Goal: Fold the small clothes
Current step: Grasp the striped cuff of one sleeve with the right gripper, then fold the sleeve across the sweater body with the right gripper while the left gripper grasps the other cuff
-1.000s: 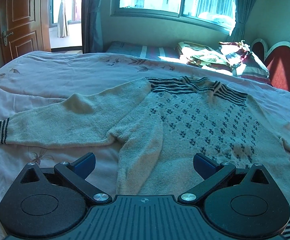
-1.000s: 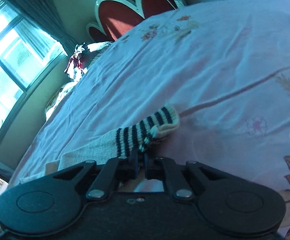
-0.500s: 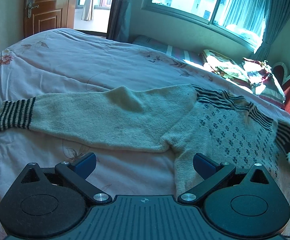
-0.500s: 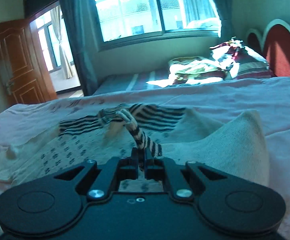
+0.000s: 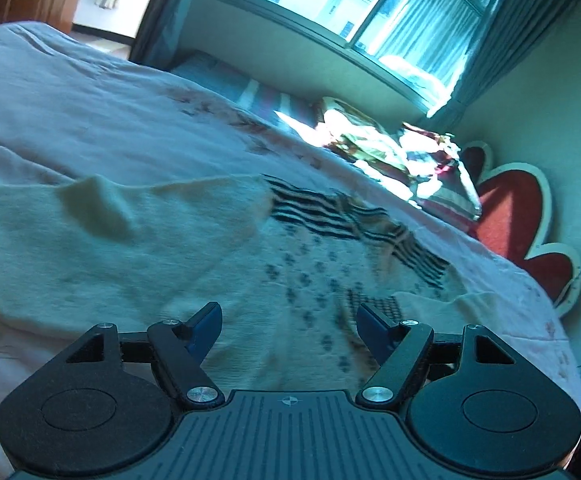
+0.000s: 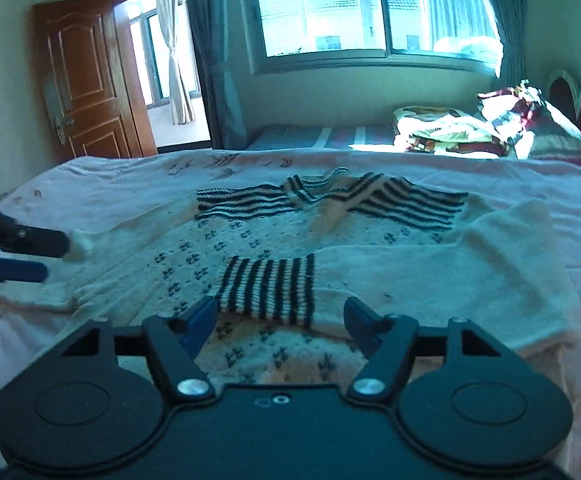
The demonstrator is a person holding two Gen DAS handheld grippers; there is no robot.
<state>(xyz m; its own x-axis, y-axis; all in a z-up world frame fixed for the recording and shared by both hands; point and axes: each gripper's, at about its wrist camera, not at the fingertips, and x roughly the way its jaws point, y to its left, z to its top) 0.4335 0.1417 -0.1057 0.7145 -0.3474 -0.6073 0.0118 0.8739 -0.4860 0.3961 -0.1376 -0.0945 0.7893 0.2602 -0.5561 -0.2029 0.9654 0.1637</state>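
Sweater (image 6: 290, 240) lies flat mid-frame on the bed (image 6: 570, 208), its striped cuff (image 6: 268, 290) folded across the chest. Right gripper (image 6: 280, 318) hangs spread and empty; left gripper (image 5: 288, 326), also spread, seemingly nears the left-frame sleeve (image 5: 70, 240).

Home bedroom: bed (image 6: 570, 216) with headboard (image 5: 518, 216) (red, probably padded), curtained window (image 6: 370, 12), wooden door (image 6: 86, 84).

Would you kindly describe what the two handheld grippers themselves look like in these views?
Both match: the left gripper and right gripper have matte black bodies with two rounded lobes bearing circular recesses, black linkage bars on silver pivot screws, and blue pads on the jaws. The left one's centre plate is ribbed with a small crosshair mark. No cables or sleeves show.
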